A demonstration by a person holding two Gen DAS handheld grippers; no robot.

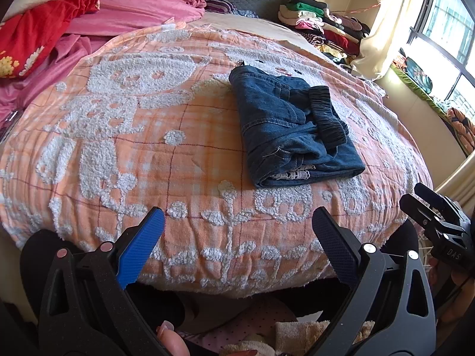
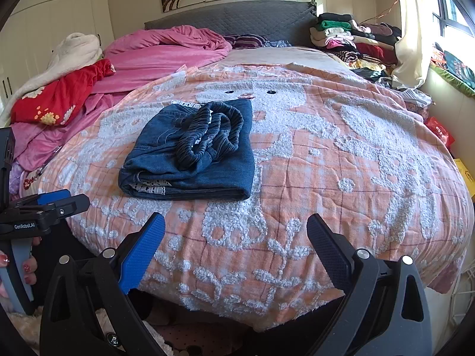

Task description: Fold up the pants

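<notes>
The pants (image 1: 292, 124), dark blue denim with a black elastic waistband (image 1: 326, 115), lie folded into a compact block on the orange checked blanket (image 1: 178, 154). In the left wrist view they sit beyond the fingertips and slightly toward the black finger's side; in the right wrist view the pants (image 2: 190, 154) sit beyond the blue finger, off to that side, with the gathered waistband (image 2: 207, 136) bunched on top. A strip of white lace (image 2: 151, 188) peeks from the folded edge nearest the fingers. Nothing touches the garment.

The left gripper (image 1: 239, 225) hovers back at the near edge of the bed, its blue finger (image 1: 142, 246) and black finger (image 1: 335, 246) spread wide with only blanket between them. The right gripper (image 2: 236, 231) hangs in much the same pose, level and pointing across the bed, its fingers (image 2: 142, 252) likewise wide apart and holding nothing. Each gripper shows at the edge of the other's view: the right gripper (image 1: 439, 222) past the left's black finger, the left gripper (image 2: 44, 210) past the right's blue finger, gripped by a hand (image 2: 17, 270) with red-painted nails.

Farther out beyond the fingertips, a pink duvet (image 2: 166, 53) and a red flowered cloth (image 2: 59, 98) are heaped on the blue-finger side, and a pile of clothes (image 2: 353, 41) is stacked on the black-finger side near the curtain (image 2: 409, 29).
</notes>
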